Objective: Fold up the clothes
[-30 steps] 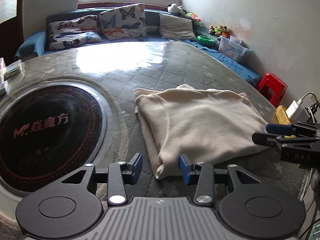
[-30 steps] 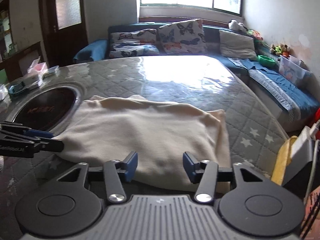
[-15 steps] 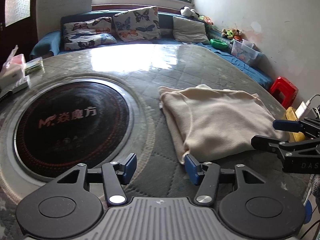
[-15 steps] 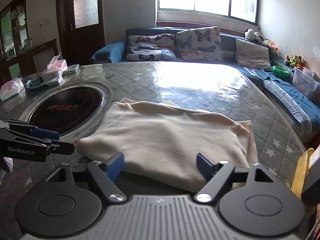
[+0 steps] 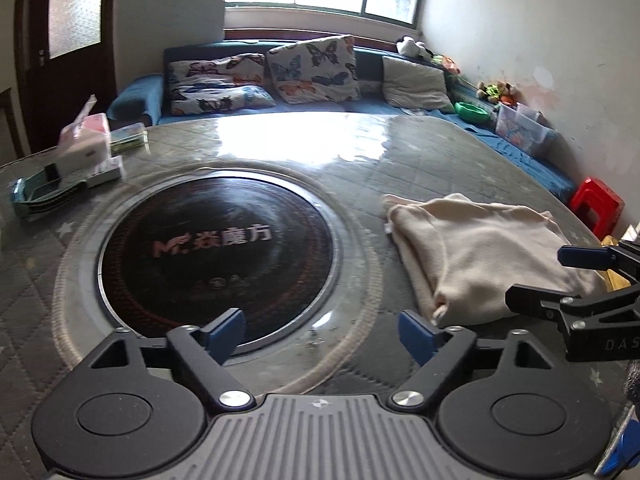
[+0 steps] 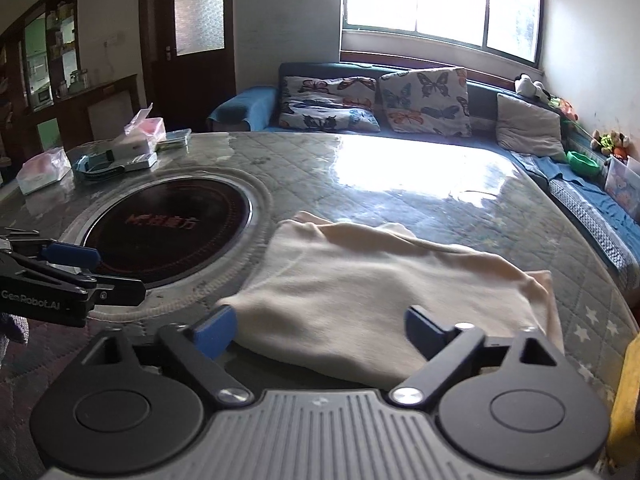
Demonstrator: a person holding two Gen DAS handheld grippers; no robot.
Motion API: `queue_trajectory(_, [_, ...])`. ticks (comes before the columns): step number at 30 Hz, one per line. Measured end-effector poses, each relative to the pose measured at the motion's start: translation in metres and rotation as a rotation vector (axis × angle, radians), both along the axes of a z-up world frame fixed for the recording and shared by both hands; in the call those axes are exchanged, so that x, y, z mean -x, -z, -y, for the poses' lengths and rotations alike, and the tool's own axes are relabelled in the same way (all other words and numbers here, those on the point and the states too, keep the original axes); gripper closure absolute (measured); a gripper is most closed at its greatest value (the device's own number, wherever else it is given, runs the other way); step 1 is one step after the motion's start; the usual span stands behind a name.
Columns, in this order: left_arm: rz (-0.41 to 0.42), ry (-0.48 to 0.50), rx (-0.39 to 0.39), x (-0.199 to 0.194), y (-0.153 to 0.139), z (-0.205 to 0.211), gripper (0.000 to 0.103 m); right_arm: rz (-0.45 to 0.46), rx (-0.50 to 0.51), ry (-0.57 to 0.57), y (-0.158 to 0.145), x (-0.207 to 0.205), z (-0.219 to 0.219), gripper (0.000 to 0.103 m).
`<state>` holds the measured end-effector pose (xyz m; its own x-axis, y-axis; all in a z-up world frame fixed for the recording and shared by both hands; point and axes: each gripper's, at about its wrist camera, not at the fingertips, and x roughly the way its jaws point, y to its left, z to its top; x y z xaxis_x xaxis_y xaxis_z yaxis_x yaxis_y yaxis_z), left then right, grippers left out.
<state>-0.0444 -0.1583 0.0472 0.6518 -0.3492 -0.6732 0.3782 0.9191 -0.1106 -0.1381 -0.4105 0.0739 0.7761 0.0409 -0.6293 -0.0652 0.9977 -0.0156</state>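
The left gripper is angled downward over the round table, its jaws opening and spread wide with nothing between them. Directly ahead of its fingers lies the dark circular cooktop inset. The folded cream garment lies ahead and to the right of this gripper, just beyond the right blue pad and apart from it.

The right gripper is also angled downward, its jaws opening and spread wide. The garment's near edge lies in the gap between its fingers; the blue pads appear not to press the fabric, though the left pad sits close against the cloth's corner and contact there is hard to judge.

Left wrist view only: a red stool beyond the table's right rim, and the right gripper entering from the right edge, above the garment's near corner.

Right wrist view only: the garment's full width, a dark cabinet far left, and the left gripper entering from the left edge, over the cooktop's rim.
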Motion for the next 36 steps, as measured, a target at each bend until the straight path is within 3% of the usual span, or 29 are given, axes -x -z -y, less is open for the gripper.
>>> queue_trajectory(7, [0.03,-0.035,0.011,0.003,-0.004,-0.016,0.0,0.006,0.005,-0.023,0.0,-0.003,-0.016,0.002])
queue_trajectory(36, [0.066,-0.067,-0.043,0.028,0.001,-0.024,0.0,0.0,0.0,-0.011,0.01,0.012,-0.037,0.0])
